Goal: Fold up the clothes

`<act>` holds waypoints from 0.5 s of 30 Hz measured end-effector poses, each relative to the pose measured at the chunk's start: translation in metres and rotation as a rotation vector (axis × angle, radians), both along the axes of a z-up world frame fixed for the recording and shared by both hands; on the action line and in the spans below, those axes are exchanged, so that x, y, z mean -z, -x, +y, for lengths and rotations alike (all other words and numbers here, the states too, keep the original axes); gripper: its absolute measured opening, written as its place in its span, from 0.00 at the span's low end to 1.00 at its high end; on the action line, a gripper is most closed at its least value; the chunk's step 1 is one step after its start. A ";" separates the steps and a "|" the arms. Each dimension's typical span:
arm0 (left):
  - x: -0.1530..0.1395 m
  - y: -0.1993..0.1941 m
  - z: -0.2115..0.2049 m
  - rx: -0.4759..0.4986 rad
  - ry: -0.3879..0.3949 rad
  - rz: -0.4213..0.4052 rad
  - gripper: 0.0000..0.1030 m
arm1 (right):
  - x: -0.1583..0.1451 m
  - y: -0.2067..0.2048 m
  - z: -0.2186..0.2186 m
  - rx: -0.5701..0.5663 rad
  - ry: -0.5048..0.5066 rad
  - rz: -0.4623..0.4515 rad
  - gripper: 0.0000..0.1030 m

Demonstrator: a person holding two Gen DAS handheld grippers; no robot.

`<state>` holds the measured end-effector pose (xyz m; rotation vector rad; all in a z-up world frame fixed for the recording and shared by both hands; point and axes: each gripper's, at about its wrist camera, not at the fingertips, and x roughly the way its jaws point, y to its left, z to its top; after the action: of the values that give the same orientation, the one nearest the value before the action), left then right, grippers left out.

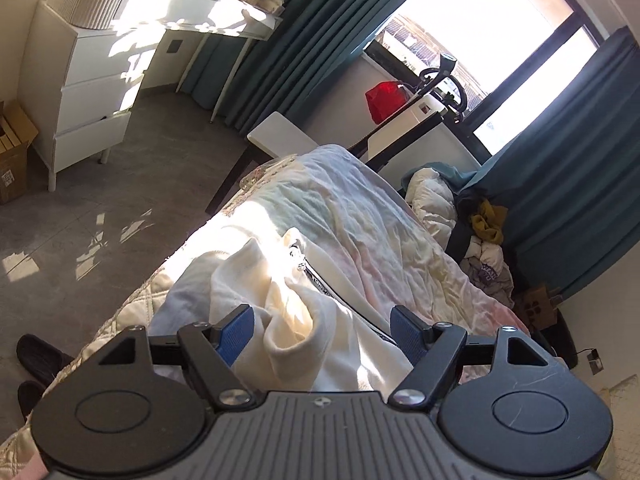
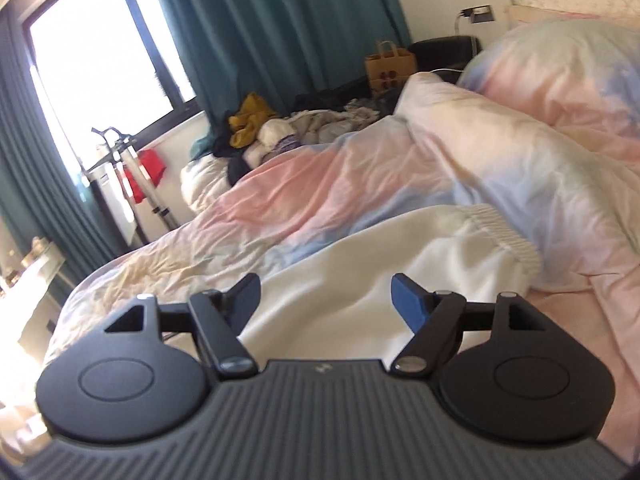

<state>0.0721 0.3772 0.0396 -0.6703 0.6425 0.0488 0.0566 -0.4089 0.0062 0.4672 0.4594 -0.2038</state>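
A cream-white zip-up fleece garment (image 1: 288, 320) lies rumpled on the bed, its collar and metal zip pull (image 1: 298, 254) showing in the left wrist view. My left gripper (image 1: 322, 312) hovers over it, open, with bunched cloth below the gap and the blue pads not pressing on it. In the right wrist view the same white garment (image 2: 380, 276) spreads flat, its ribbed hem (image 2: 508, 232) at the right. My right gripper (image 2: 324, 284) is open above it, nothing pinched between its fingers.
The bed carries a pastel pink, blue and yellow duvet (image 2: 360, 188), heaped at the headboard end. A pile of clothes (image 2: 264, 132) lies past its far side by teal curtains (image 2: 280, 20). White drawers (image 1: 92, 92), a desk (image 1: 208, 16) and dark slippers (image 1: 36, 360) sit on the grey floor.
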 end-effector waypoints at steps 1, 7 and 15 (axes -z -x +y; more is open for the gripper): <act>0.001 -0.006 -0.002 0.018 -0.009 0.010 0.74 | -0.002 -0.007 0.017 -0.040 0.000 0.002 0.73; 0.029 -0.035 -0.019 0.099 -0.045 0.033 0.66 | 0.018 -0.063 0.133 -0.336 -0.054 0.047 0.72; 0.038 -0.014 -0.053 0.160 -0.162 0.043 0.06 | 0.066 -0.087 0.207 -0.503 0.029 0.130 0.71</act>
<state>0.0857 0.3245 0.0016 -0.4612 0.7240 -0.0331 0.1439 -0.2018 -0.0602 0.2985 0.6852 0.2453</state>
